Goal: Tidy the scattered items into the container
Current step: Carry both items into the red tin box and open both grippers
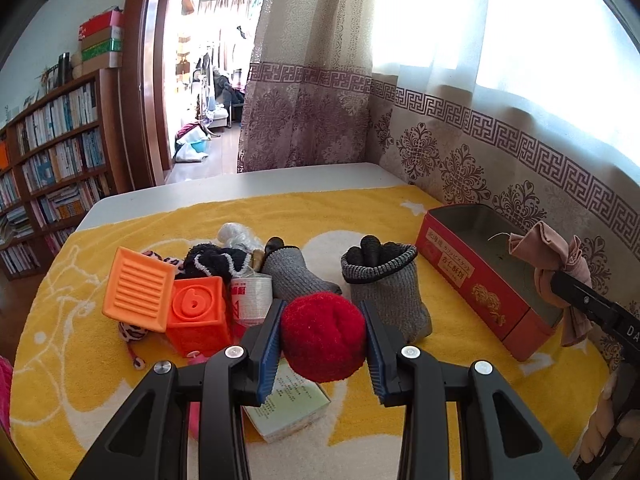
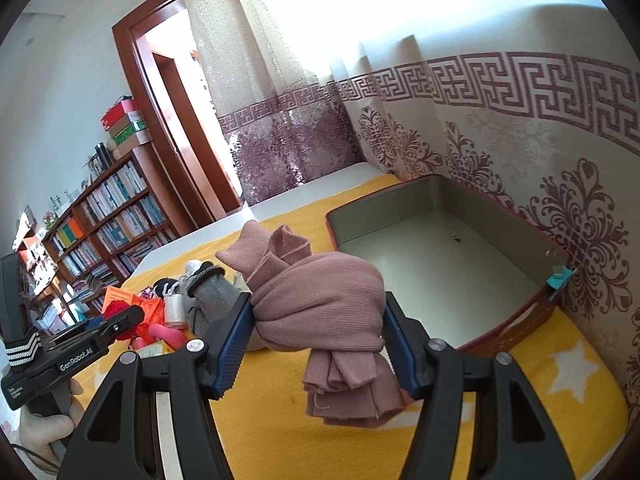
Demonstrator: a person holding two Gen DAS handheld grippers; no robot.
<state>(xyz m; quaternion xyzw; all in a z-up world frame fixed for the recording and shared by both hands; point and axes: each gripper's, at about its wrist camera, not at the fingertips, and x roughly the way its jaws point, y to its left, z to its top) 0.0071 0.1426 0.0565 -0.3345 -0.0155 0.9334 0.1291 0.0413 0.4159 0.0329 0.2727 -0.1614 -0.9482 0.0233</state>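
Left gripper [image 1: 323, 336] clamped on a red woolly ball [image 1: 322, 334] above the yellow towel [image 1: 80, 360], right gripper [image 2: 318, 336] clamped on a knotted pink cloth [image 2: 320, 312] beside the open tin [image 2: 440, 272], blocks [image 1: 176, 300] and socks [image 1: 384, 280] scattered on the counter [image 1: 280, 178]

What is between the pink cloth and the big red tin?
Nothing: in the right wrist view only bare yellow blanket lies between the pink cloth and the red tin.

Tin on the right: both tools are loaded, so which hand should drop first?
Right, probably. Its tool grips the pink knotted cloth close to the open tin. The left tool holds the red ball back by the pile, farther from the tin.
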